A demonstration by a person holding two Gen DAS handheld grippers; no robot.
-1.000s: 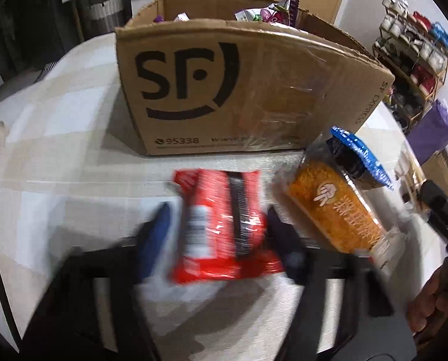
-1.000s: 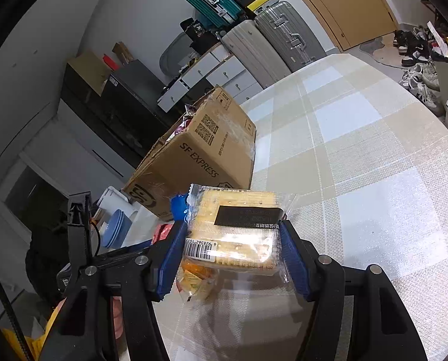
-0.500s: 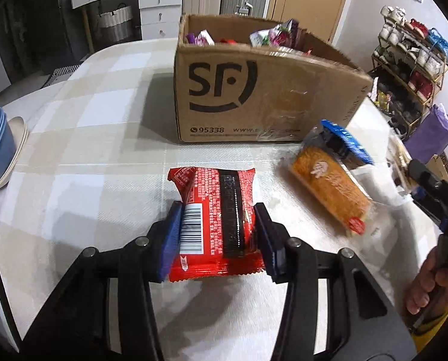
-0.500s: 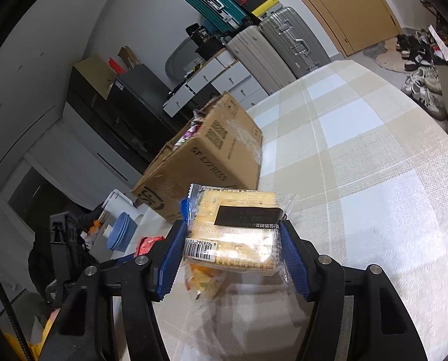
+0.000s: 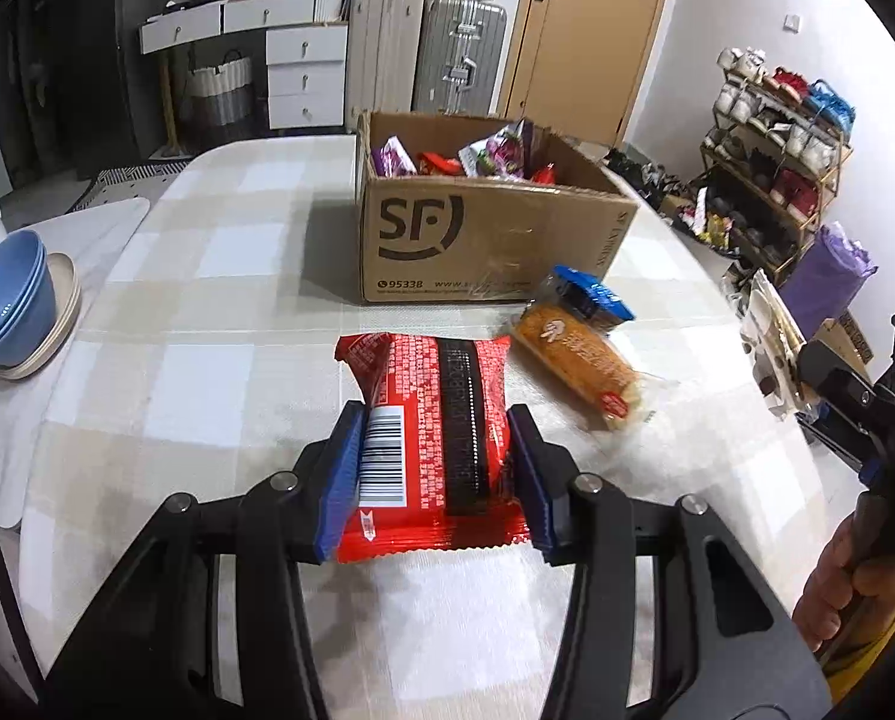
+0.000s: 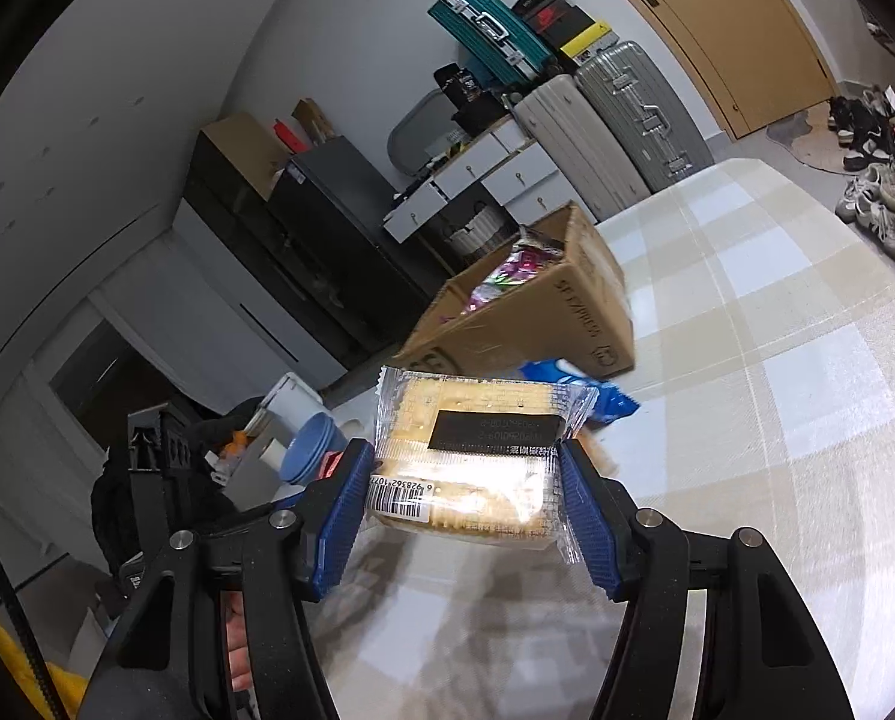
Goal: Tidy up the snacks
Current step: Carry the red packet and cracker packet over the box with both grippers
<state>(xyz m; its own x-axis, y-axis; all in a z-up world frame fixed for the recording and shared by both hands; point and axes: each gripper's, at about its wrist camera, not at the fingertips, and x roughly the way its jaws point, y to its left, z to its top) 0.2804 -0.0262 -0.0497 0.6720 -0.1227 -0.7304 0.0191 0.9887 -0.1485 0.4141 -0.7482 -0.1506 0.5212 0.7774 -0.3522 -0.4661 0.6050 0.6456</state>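
Left wrist view shows the left gripper clamped on the red snack packet, which now hangs clear above the checked table; a second ago it sat lower and nearer the cardboard box, whose open top was barely visible. Now the box's inside shows, partly filled with wrappers. The right gripper likewise holds a clear cracker pack between its blue pads, higher than before. Both loads look ready to go over the near box wall. An orange-and-blue packet lies just right of the path, near the box's right corner. Stacked blue bowls sit far left, well apart. Open tabletop surrounds the box on the left.
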